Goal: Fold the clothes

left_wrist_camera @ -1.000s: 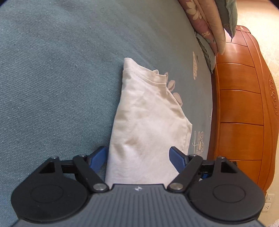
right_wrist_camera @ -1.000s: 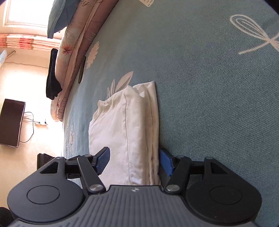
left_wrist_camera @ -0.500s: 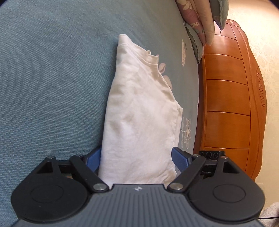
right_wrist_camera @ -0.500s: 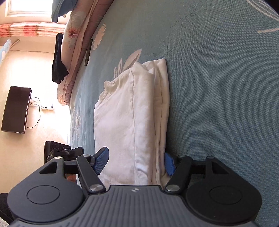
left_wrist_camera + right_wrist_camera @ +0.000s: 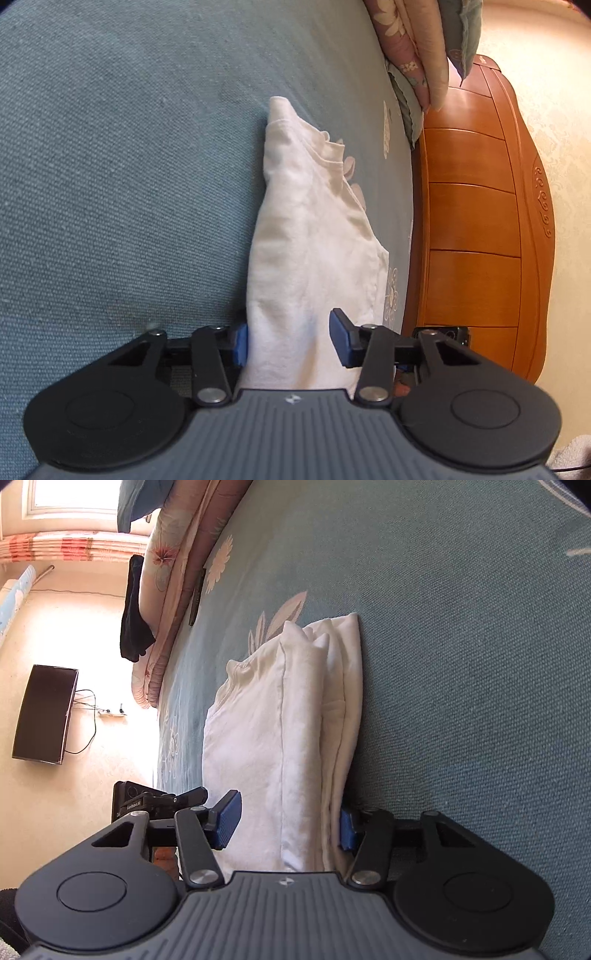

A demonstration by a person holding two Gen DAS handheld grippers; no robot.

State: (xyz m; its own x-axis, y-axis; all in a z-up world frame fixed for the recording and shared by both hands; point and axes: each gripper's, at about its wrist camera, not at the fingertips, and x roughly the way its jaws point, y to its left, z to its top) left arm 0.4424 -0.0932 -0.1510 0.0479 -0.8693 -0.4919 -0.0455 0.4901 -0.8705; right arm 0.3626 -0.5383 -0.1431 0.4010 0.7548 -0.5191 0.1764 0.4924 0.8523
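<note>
A white garment, folded into a thick stack, lies on the teal bedspread. My left gripper holds its near end: one blue pad is tucked at the bed side and the other presses on top, with cloth filling the gap. In the right wrist view the same garment shows its layered edges. My right gripper stands open astride its near end, one fingertip above the stack and the other low against the bedspread.
A wooden bed board runs along the right of the left wrist view, under a floral quilt. In the right wrist view, the quilt, a dark cloth, a black screen on the floor and the other gripper lie left.
The left jaws have narrowed markedly onto the white garment. The right jaws stay about as wide, and the right gripper has slid a little further along the stack.
</note>
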